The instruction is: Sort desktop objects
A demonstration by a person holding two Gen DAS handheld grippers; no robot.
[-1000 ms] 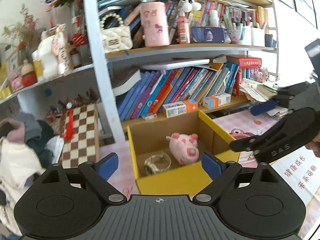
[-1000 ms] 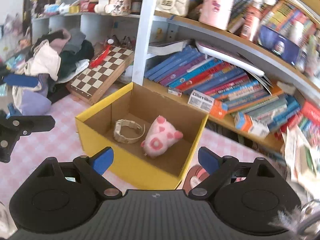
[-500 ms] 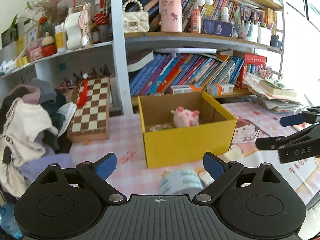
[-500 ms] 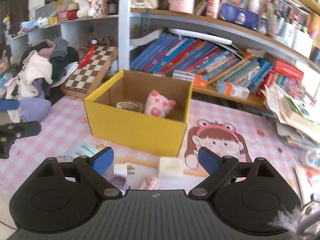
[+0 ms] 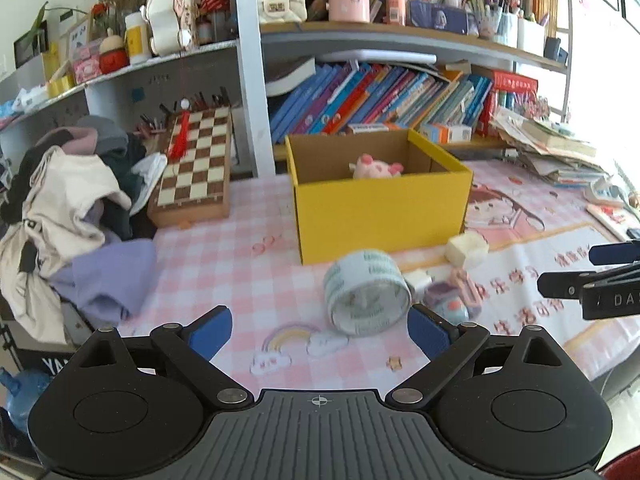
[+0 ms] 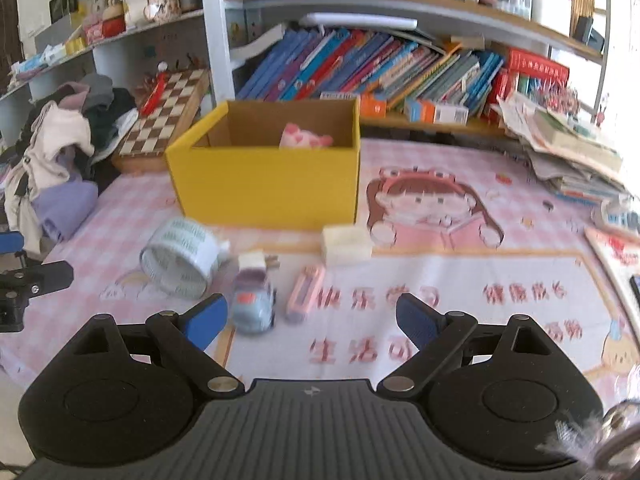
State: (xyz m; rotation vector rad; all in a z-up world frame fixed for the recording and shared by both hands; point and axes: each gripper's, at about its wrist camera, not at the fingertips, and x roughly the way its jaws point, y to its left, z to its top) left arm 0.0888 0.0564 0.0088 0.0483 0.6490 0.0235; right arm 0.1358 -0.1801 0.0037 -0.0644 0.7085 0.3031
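Observation:
A yellow cardboard box (image 5: 380, 216) (image 6: 268, 190) stands on the pink mat with a pink plush pig (image 5: 375, 167) (image 6: 305, 137) inside. In front of it lie a roll of tape (image 5: 366, 296) (image 6: 180, 256), a white charger plug (image 6: 254, 261), a small blue toy car (image 6: 253, 305), a pink flat case (image 6: 305, 294) and a cream block (image 5: 466, 250) (image 6: 346, 242). My left gripper (image 5: 320, 330) is open and empty, just before the tape roll. My right gripper (image 6: 312, 318) is open and empty, above the toy car and pink case.
A chessboard (image 5: 196, 164) leans at the back left beside a heap of clothes (image 5: 68, 216). Bookshelves (image 6: 360, 64) fill the back. A stack of papers and books (image 6: 568, 148) lies at the right. The other gripper shows at each view's edge (image 5: 592, 284) (image 6: 28, 284).
Both grippers have pulled back and down from over the box. The loose objects in front of the box have come into view. Both stay open.

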